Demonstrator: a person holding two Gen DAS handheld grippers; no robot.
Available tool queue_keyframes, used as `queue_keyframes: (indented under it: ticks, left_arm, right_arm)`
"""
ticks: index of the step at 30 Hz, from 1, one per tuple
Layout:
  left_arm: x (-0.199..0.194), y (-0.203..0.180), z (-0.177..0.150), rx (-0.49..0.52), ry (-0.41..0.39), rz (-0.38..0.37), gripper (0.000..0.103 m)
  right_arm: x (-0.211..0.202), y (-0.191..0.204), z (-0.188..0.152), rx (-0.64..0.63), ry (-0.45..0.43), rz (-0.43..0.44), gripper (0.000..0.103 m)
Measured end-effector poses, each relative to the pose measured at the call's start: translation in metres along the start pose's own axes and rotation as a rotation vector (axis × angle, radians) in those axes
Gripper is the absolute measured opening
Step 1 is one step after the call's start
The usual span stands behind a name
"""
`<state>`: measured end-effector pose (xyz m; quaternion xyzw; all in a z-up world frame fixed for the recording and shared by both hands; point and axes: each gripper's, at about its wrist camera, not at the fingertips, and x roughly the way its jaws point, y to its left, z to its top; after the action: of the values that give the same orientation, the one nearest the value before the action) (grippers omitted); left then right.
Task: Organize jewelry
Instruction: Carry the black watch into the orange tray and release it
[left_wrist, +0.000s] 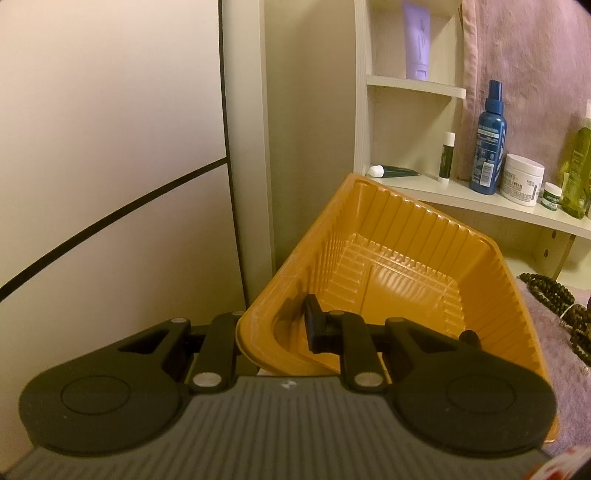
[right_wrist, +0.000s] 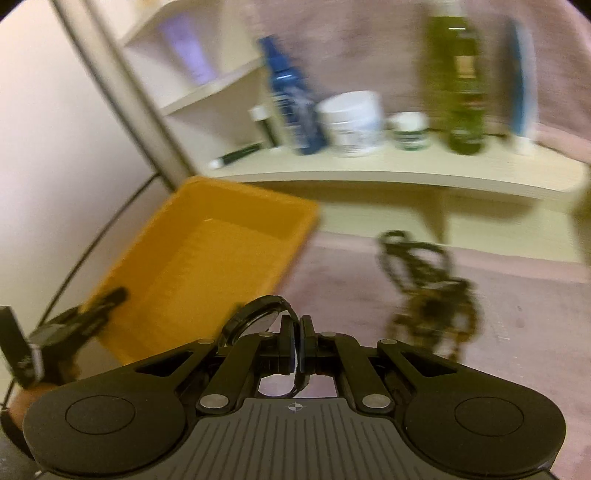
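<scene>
left gripper (left_wrist: 277, 332): I'm pinching the near rim of the orange tray (left_wrist: 406, 266) with it, one finger inside the wall and one outside. I'm holding it tipped up off the cloth, probably so the open mouth is facing whatever I bring over.

right gripper (right_wrist: 297, 347): jaws pressed together on a thin dark bangle (right_wrist: 258, 312), a hoop sort of thing. It's sticking out to the left of the fingertips. The view is blurry, so I can't tell you more than "dark ring".

tray: empty as far as I'm seeing, sitting at the left by the wall, just left of my right gripper in that view.

beaded necklaces (right_wrist: 424, 288): a tangled pile lying on the pink cloth (right_wrist: 517, 314), to the right of the tray and apart from it. Not sorted yet.

shelf (right_wrist: 369, 173): far side, holding a blue spray bottle (left_wrist: 488, 136), a white jar (left_wrist: 521, 179) and green bottles. Not part of the job.

my guess at the step: I'm carrying the bangle toward the tray to drop it in.

what could go wrong: the bangle is thin, so it could be slipping out sideways.
</scene>
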<state>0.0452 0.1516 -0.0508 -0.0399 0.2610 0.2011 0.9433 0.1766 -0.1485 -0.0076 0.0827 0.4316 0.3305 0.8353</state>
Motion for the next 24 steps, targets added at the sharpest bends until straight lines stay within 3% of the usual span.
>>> queue_keyframes:
  ticks: [9, 24]
  left_arm:
    - [0.001, 0.0, 0.002, 0.013, 0.007, -0.007, 0.017]
    - [0.002, 0.0, 0.002, 0.016, 0.01, -0.009, 0.017]
  right_arm:
    - [0.051, 0.046, 0.017, -0.092, 0.057, 0.137, 0.003]
    - [0.129, 0.065, 0.015, -0.074, 0.18, 0.136, 0.003]
